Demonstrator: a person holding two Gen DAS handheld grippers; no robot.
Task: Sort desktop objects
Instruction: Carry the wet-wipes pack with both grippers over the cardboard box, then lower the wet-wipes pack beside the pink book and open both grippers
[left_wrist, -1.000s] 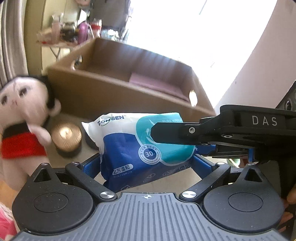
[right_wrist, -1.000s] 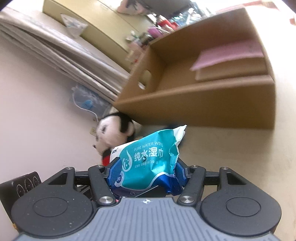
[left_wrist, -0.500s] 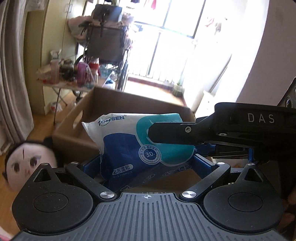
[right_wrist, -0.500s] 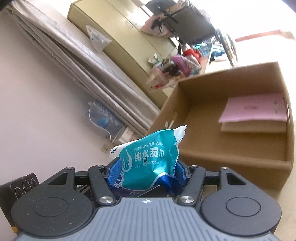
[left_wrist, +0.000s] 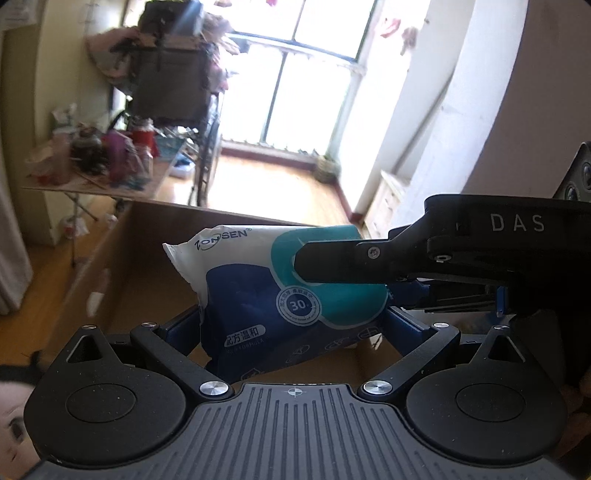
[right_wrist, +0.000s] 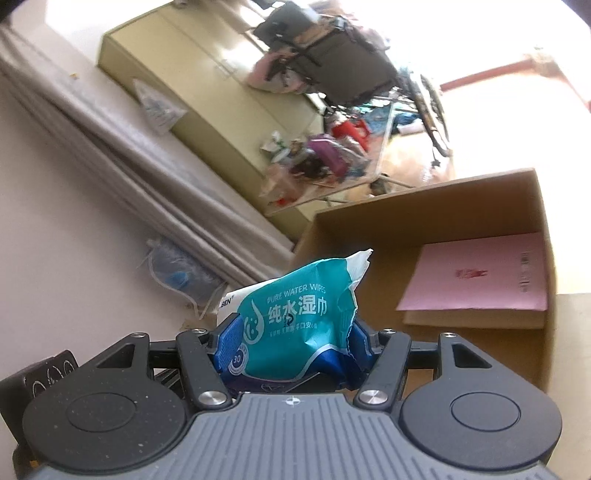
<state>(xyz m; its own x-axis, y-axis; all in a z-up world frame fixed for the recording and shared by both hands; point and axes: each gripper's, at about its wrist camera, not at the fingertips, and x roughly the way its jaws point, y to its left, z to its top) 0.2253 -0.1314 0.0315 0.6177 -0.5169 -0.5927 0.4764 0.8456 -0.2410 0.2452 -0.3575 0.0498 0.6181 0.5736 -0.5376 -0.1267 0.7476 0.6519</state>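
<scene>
A blue, teal and white pack of wet wipes (left_wrist: 258, 295) hangs in the air, gripped from two sides. My left gripper (left_wrist: 295, 325) is shut on its lower part, blue pads against both edges. My right gripper comes in from the right, one black finger (left_wrist: 351, 264) lying across the teal patch. In the right wrist view the right gripper (right_wrist: 295, 343) is shut on the crumpled pack (right_wrist: 295, 317). An open cardboard box (right_wrist: 443, 214) lies just beyond and below the pack, also seen in the left wrist view (left_wrist: 140, 266). A pink booklet (right_wrist: 476, 277) lies on its floor.
A doll's head (left_wrist: 14, 432) shows at the bottom left corner. Past the box stand a cluttered folding table (left_wrist: 99, 166), a wheelchair (left_wrist: 173, 74) and a bright window (left_wrist: 310, 92). A pale green cabinet (right_wrist: 207, 92) and a grey curtain (right_wrist: 110, 158) line the wall.
Both grippers have risen with the pack and moved toward the box. The box's inside and its pink booklet now show from above; the doll slid to the corner and the round tin left view.
</scene>
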